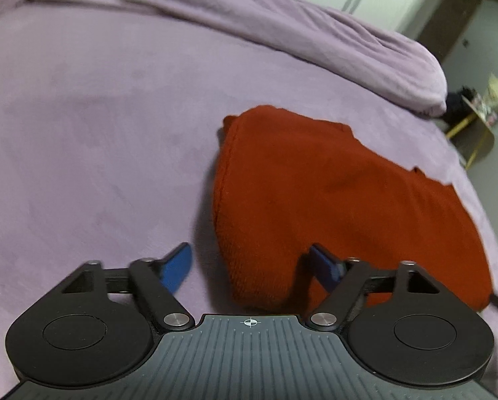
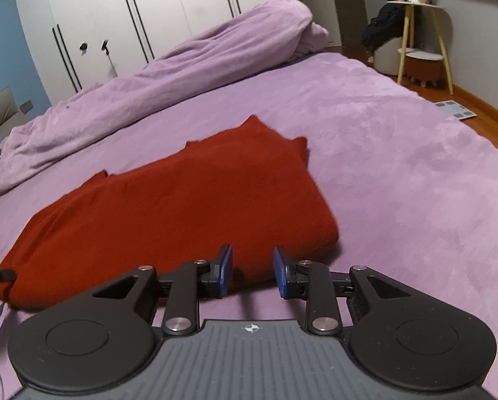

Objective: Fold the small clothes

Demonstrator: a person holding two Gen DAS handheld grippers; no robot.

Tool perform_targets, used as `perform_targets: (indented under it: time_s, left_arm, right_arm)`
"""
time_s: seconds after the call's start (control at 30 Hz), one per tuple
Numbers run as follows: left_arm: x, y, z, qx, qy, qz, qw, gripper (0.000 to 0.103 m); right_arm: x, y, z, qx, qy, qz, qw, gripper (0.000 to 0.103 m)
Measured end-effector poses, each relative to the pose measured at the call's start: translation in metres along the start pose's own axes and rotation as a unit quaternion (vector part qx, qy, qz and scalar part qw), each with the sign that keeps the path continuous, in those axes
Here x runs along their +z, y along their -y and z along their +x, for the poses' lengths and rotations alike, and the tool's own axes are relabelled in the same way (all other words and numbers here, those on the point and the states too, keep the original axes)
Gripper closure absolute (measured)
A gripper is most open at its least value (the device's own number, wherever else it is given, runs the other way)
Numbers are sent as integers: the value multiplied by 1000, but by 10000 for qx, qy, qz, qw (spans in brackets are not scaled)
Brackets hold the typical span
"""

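Note:
A red knitted garment (image 1: 332, 200) lies folded on the purple bed sheet (image 1: 98, 133). My left gripper (image 1: 250, 266) is open wide, its blue fingers either side of the garment's near left corner, holding nothing. In the right wrist view the same garment (image 2: 182, 206) lies flat. My right gripper (image 2: 252, 271) is open, its blue fingers at the garment's near right edge, with nothing between them.
A rolled purple duvet (image 2: 168, 76) lies along the far side of the bed. White wardrobes (image 2: 148, 10) stand behind it. A side table (image 2: 419, 33) with small items, a stool and a scale (image 2: 455, 109) are on the floor at the right.

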State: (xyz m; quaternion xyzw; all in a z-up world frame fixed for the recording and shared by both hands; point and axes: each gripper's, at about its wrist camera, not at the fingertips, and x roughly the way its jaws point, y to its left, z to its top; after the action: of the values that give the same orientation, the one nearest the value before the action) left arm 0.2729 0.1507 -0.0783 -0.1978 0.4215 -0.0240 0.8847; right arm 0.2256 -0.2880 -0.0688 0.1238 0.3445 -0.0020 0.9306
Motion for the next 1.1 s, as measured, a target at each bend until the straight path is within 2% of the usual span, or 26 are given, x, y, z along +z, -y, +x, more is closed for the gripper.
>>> perform_targets:
  time_s: [0.07,0.13,0.17,0.23,0.3,0.4,0.47,0.53,0.57,0.67,0.77,0.83,0.93,1.03,1.07,1.1]
  left_arm:
    - [1,-3,6,-156,-85,-179,9997,45]
    - [3,0,7,-218,-98,-133,9996,59]
    - [4,1,6,-326,-119,-56,9994,83]
    - [8,6,-1,-302,-64,74,9995,87]
    - [12,18,-15,-202,213,364,9989,91]
    - [14,24,-28,113,481,438,9978,90]
    - [11,20,-18,310,288,433,9982,89]
    - [3,14,-4,445,21,408,9982,82]
    - [1,10,-4,390,12,304,9988,74]
    - [0,-10,-7,4,-23,-236,9997,41]
    - [3,-27,1,-463,-192,-834,9953,38]
    - [7,-30,12,-603,-193,-1110,9918,38]
    - [15,-25,27,-626,-178,-1093,9919,38]
    - [21,-19,37,-591,-139,-1081,9923,36]
    - [23,-18,39,-612,-105,-1124,9917,40]
    - [24,-19,39,-668,-81,-1171,9908,52]
  right_arm:
    - [-3,-3,1,26,-58,7,10000,77]
    - [-5,-6,1,50,-91,-15,9999,77]
    - [-6,-7,1,53,-99,-27,9999,77]
    - [-6,-11,1,66,-80,-58,9999,77]
    - [-6,-15,1,81,-48,-76,9999,77]
    - [-7,-21,3,103,-47,-115,9999,77]
    - [-8,-26,6,111,-84,-149,9998,77]
    - [-9,-31,7,125,-97,-204,9997,77]
    - [-8,-35,6,161,-65,-253,9995,77]
    - [-7,-46,6,255,-1,-384,9989,77]
    - [-4,-61,14,456,-32,-441,9980,77]
    - [-6,-77,19,528,-37,-518,9973,78]
    - [-10,-105,27,580,122,-787,9951,79]
    - [-14,-129,38,797,73,-950,9923,80]
    - [-16,-137,42,871,42,-1006,9911,80]
    - [-18,-144,45,872,41,-1079,9903,80]
